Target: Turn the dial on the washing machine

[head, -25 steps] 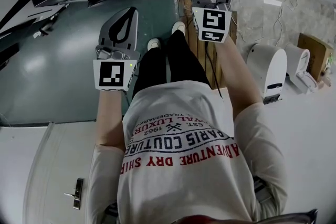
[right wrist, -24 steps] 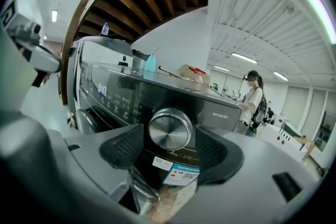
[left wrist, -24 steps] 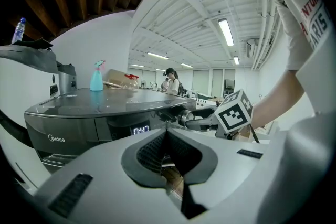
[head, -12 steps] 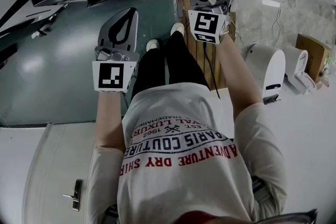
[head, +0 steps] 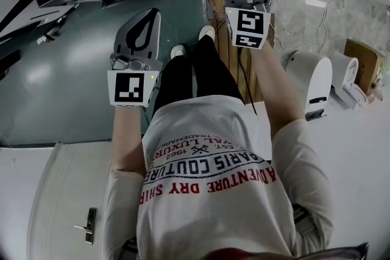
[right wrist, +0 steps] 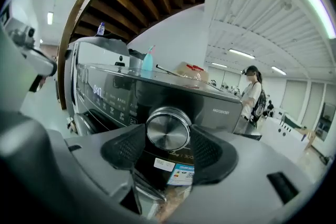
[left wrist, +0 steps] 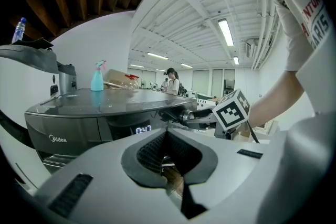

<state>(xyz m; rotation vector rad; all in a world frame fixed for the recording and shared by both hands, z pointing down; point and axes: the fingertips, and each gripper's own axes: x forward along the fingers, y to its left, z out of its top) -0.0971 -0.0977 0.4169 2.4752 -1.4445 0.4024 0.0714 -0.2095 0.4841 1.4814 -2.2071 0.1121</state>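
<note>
Now upright again after its tilt, the right gripper (right wrist: 167,136) is closing its jaws onto the far round silver metal dial (right wrist: 168,126), likely re-gripping for another turn.

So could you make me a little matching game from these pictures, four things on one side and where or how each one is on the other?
Things:
1. dial
2. spray bottle
3. time display
4. left tool

Descriptions:
A. pale blue, standing on top of the washing machine
B. shut, with nothing held
C. round, shiny metal, on the machine's front
D. glowing digits on the dark front panel

Pairs: 1-C, 2-A, 3-D, 4-B
</note>
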